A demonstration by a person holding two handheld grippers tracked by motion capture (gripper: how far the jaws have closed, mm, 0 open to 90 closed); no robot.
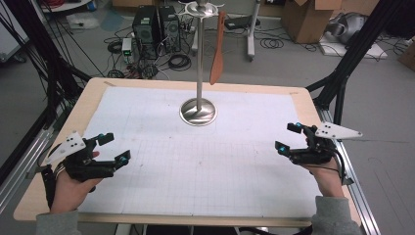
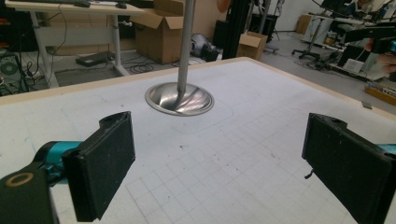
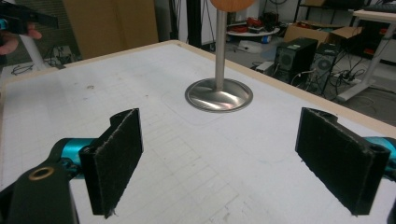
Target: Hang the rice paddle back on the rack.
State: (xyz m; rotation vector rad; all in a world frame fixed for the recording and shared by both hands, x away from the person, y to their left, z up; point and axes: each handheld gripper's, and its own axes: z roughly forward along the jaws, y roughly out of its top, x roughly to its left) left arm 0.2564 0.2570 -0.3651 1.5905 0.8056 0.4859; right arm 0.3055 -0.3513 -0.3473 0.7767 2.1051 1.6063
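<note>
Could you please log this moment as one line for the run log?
left gripper: open, empty | right gripper: open, empty | spatula: hanging on stand

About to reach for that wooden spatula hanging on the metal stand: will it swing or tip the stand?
The spatula hangs free from the top, so it likely swings when nudged. It looks stiff and light. The stand has a wide base, so it probably resists tipping.

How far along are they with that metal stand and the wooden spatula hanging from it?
Nothing looks done yet. The wooden spatula hangs from the top of the metal stand at the far middle of the table. The left gripper and right gripper sit near the table's sides, jaws wide apart, holding nothing. Everything seems left: probably reaching the stand and handling the spatula.
</note>
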